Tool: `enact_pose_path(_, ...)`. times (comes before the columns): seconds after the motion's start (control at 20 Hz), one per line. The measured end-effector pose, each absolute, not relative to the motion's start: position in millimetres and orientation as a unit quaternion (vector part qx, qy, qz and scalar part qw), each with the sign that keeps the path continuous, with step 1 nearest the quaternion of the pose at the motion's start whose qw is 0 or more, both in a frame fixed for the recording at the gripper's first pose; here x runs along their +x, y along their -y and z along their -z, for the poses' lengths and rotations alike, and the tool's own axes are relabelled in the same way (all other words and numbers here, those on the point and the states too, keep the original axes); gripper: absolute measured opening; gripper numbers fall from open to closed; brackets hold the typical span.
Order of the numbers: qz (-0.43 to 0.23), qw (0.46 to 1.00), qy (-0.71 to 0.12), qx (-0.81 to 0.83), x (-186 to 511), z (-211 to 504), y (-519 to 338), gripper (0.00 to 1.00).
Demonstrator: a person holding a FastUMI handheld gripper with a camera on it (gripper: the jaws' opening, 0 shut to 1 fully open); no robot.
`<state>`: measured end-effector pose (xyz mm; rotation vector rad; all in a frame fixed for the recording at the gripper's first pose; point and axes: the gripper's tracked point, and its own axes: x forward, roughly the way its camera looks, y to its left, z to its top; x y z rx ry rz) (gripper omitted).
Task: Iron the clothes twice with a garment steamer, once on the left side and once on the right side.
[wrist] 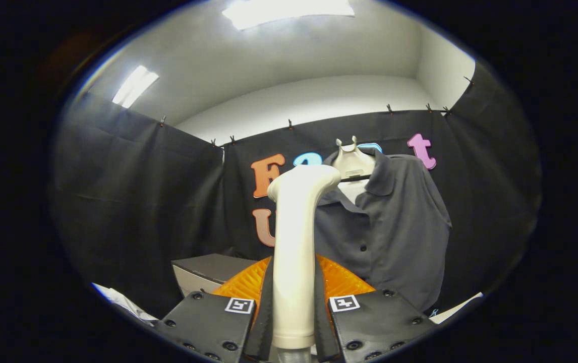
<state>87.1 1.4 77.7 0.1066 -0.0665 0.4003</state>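
Gripping the garment steamer (pixel 295 252) by its upright handle, the gripper (pixel 293 302) had both fingers pressed against the handle's sides. The steamer's bent head pointed toward a dark grey polo shirt (pixel 390 232) hung on a pale mannequin form (pixel 352 161), beyond the fingers and a little to the right. The head looked short of the fabric, so this seemed the approach; next would come bringing the head onto one side of the shirt.

the tongs (pixel 294 302) clamp the upright steamer (pixel 295 242), its head just beside the hung shirt (pixel 395 222).
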Motion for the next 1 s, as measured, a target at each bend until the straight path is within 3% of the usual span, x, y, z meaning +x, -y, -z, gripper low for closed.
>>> enact_pose_path(0.4, -0.184, 0.980, 0.013, 0.067, 152, -21, 17, 0.41)
enact_pose_path(1.0, -0.191, 0.979, 0.010, 0.074, 199, -10, -8, 0.41)
